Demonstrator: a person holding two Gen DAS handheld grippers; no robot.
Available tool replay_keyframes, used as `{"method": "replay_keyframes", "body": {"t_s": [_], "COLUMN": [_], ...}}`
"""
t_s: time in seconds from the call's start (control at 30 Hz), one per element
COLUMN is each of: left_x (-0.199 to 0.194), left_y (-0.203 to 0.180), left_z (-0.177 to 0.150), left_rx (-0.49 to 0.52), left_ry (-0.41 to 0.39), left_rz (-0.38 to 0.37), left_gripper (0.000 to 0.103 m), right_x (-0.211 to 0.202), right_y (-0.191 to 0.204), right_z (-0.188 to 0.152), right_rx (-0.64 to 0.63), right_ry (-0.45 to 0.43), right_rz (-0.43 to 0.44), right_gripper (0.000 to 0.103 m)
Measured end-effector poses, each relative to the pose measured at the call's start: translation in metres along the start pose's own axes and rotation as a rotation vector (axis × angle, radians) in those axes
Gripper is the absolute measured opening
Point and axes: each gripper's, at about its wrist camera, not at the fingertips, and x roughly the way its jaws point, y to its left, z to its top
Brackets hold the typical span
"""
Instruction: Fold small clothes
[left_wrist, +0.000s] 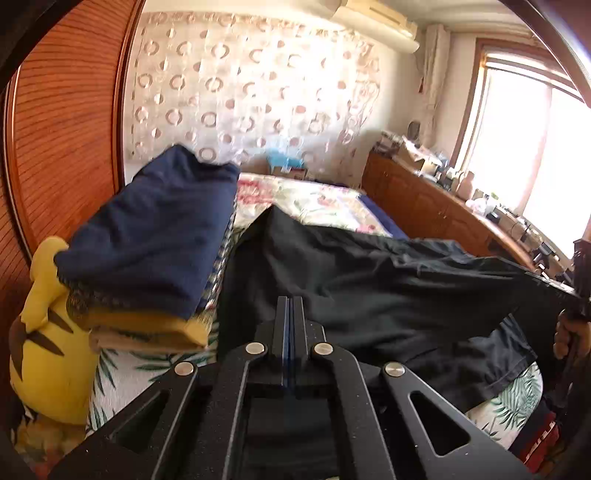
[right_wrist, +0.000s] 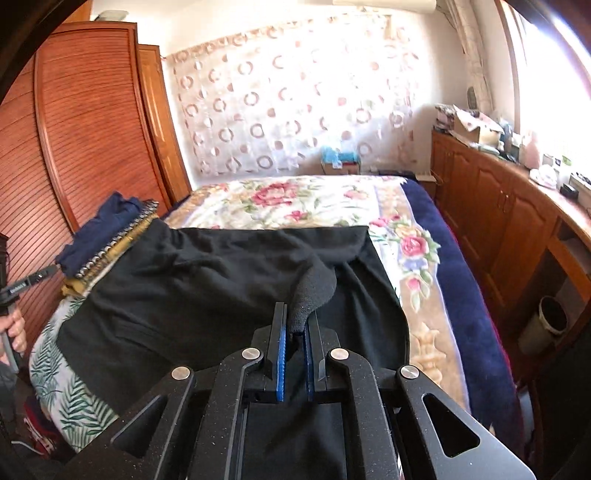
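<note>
A black garment (right_wrist: 207, 295) lies spread across the near end of the bed, its near edge hanging over the side. My right gripper (right_wrist: 297, 310) is shut on a raised fold of it, with dark cloth pinched between the blue pads. In the left wrist view the black garment (left_wrist: 369, 288) stretches to a point at the right gripper (left_wrist: 576, 295) on the far right. My left gripper (left_wrist: 291, 301) is over the garment's left part with its pads pressed together. No cloth shows between them. From the right wrist view the left gripper (right_wrist: 51, 272) sits at the left edge, beside the clothes stack.
A stack of folded clothes (left_wrist: 155, 236) with a navy piece on top sits at the bed's left, next to a yellow plush toy (left_wrist: 48, 332). The floral blanket (right_wrist: 295, 199) covers the bed beyond. A wooden wardrobe (right_wrist: 85, 129) stands left, a cluttered sideboard (right_wrist: 498, 206) and bin (right_wrist: 546, 321) right.
</note>
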Motion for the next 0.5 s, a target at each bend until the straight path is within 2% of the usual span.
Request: {"method": "replay_keyframes", "body": {"t_s": [0.07, 0.17, 0.23, 0.27, 0.33, 0.5], "left_x": [0.012, 0.032, 0.046, 0.053, 0.067, 0.103], "left_y": [0.005, 0.011, 0.011, 0.011, 0.008, 0.005], "left_z": [-0.002, -0.002, -0.004, -0.005, -0.007, -0.01], "left_rx": [-0.019, -0.063, -0.056, -0.049, -0.033, -0.008], "left_ry": [0.036, 0.096, 0.134, 0.152, 0.189, 0.268], "left_rz": [0.004, -0.016, -0.011, -0.009, -0.009, 0.053], "left_gripper": [0.001, 0.002, 0.022, 0.037, 0.04, 0.04], "right_x": [0.005, 0.019, 0.024, 0.027, 0.027, 0.025], "right_y": [0.006, 0.004, 0.004, 0.003, 0.004, 0.007], "right_z": [-0.005, -0.011, -0.008, -0.008, -0.006, 0.0], "right_rx": [-0.045, -0.034, -0.028, -0.026, -0.029, -0.038], "right_ry": [0.023, 0.06, 0.065, 0.067, 0.071, 0.085], "right_rz": [-0.035, -0.047, -0.05, -0.05, -0.055, -0.064], "right_gripper": [0.008, 0.008, 0.008, 0.008, 0.008, 0.008]}}
